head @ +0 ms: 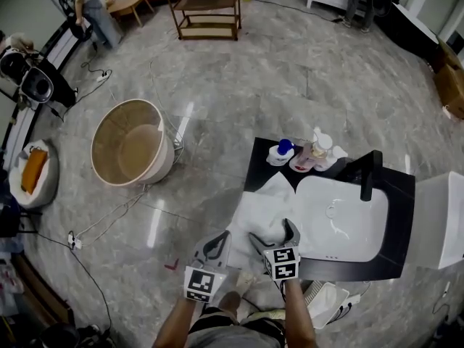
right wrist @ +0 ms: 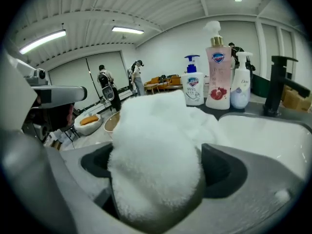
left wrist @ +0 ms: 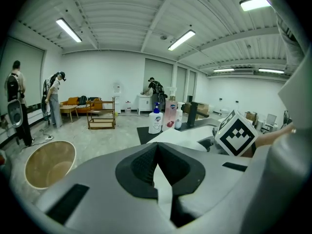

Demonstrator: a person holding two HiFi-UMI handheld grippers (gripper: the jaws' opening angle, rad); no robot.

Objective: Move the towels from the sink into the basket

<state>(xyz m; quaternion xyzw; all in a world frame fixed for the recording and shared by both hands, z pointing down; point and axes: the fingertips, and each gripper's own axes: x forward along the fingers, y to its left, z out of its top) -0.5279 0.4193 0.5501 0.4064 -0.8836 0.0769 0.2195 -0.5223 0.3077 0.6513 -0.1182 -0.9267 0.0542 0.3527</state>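
Three pump bottles (head: 303, 154) crowd the black surface (head: 397, 198) in the head view, at twelve o'clock of the white towel (head: 264, 209). The towel drapes over the left rim of the sink (head: 348, 220). A black faucet (head: 368, 174) stands at the basin's one o'clock. The round basket (head: 134, 147) sits on the floor at ten o'clock, well apart, with open marble and a trailing cable (head: 109, 221) between.

In the left gripper view, the left hand-held gripper (left wrist: 157, 145) has its jaw tips together, with only a white sliver behind them.

In the right gripper view, the right hand-held gripper (right wrist: 156, 168) stands wide open around a mound of towel. The spray bottle (right wrist: 240, 82) seems to read Dove.
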